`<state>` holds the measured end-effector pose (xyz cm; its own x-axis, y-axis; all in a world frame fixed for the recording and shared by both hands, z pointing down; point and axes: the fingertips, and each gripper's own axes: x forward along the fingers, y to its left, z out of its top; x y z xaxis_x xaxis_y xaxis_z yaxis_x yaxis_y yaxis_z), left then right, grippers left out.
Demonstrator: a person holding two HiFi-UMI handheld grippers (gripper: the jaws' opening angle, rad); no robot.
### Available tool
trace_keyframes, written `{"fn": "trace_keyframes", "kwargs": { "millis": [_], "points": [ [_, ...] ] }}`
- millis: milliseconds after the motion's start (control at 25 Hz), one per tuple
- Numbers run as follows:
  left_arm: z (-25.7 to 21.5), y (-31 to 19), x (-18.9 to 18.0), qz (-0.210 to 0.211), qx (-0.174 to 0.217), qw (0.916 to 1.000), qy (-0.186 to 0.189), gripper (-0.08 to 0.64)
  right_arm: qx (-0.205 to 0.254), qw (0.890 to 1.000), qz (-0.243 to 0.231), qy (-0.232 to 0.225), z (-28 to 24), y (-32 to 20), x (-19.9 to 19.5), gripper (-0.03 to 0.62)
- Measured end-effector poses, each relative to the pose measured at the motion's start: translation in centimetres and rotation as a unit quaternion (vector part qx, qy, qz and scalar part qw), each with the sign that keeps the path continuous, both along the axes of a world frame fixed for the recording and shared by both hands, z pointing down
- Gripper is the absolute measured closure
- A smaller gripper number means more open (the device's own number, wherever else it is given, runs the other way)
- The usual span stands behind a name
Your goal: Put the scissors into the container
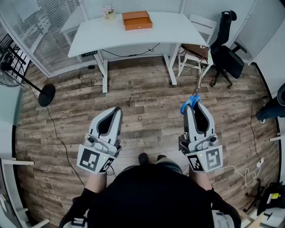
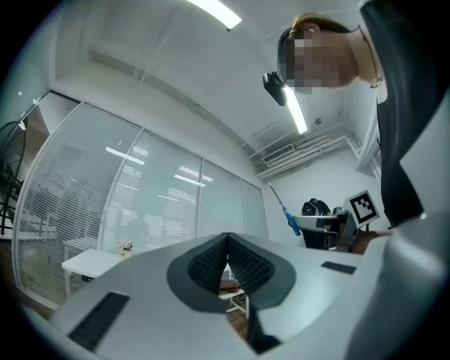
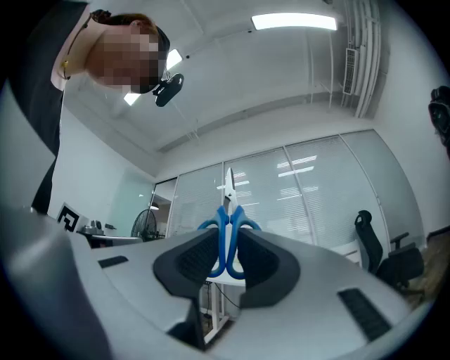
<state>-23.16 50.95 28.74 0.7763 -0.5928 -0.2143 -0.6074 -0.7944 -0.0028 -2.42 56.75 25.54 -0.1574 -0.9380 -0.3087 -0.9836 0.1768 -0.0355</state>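
Note:
Blue-handled scissors (image 1: 190, 100) stick out of my right gripper (image 1: 192, 107), which is shut on the handles. The blades point up and away from me. In the right gripper view the scissors (image 3: 226, 228) stand upright between the dark pads. My left gripper (image 1: 117, 109) is shut with nothing in it; in the left gripper view its tips (image 2: 228, 238) meet. An orange box-shaped container (image 1: 137, 20) lies on the white table (image 1: 178, 31) far ahead. Both grippers hang at waist height above the wooden floor, well short of the table.
A small flower pot (image 1: 108, 12) stands beside the orange container. A wooden chair (image 1: 196, 52) and a black office chair (image 1: 228, 55) are right of the table. A floor fan (image 1: 15, 67) stands at the left. Cables trail over the floor.

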Motion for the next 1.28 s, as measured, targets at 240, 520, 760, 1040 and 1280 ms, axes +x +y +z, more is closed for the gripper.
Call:
{"fn": "trace_keyframes", "kwargs": {
  "millis": [240,520,760,1040,1280],
  "points": [
    [-0.2,-0.5,0.4,0.0,0.001,1.0,-0.002,0.549,-0.003,1.0,0.0,-0.004,0.0,-0.7,0.4,0.502],
    [-0.1,-0.7,-0.2,-0.007,0.0,1.0,-0.004,0.549,-0.007,1.0,-0.003,-0.005,0.3,-1.2,0.1,0.502],
    [0.0,-0.9,-0.4,-0.007,-0.001,1.0,-0.004,0.549,-0.008,1.0,0.0,-0.002,0.4,-1.6,-0.2,0.502],
    [0.1,-1.0,-0.9,-0.008,-0.002,1.0,-0.003,0.549,-0.007,1.0,0.005,-0.006,0.4,-1.5,-0.5,0.501],
    [0.1,-0.8,-1.2,-0.005,-0.004,1.0,-0.002,0.549,-0.005,1.0,0.01,-0.008,0.0,-1.0,-0.7,0.501]
  ]
}}
